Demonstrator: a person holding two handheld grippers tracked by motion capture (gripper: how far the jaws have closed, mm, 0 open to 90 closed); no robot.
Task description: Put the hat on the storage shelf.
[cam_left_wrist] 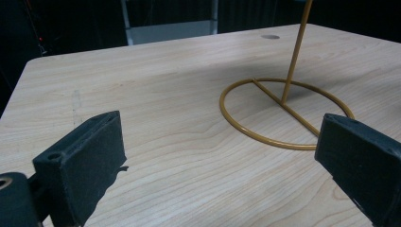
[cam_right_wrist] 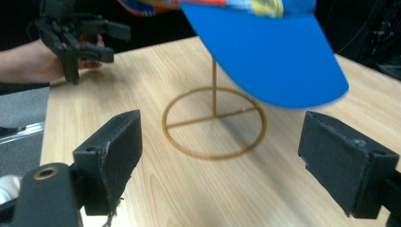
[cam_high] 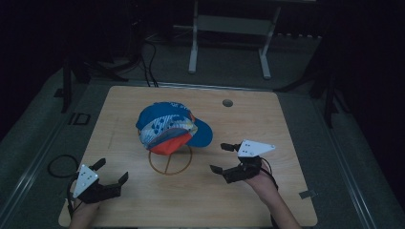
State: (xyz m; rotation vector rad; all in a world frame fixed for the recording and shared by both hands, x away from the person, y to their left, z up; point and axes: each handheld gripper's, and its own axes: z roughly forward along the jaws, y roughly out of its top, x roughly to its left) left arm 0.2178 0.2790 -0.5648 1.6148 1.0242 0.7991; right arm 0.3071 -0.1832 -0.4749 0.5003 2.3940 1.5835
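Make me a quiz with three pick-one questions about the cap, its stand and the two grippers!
1. Where is the cap?
A. flat on the table
B. on top of the stand
C. in a gripper

2. What colour is the cap's brim?
A. blue
B. green
C. black

3. How are the left gripper and the right gripper?
A. both shut
B. one open, one shut
C. both open

Answers:
1. B: the cap sits on the stand, above the table, with the stand's ring under it.
2. A: the right gripper view shows the brim plain blue.
3. C: each gripper's jaws stand wide apart with nothing between them.
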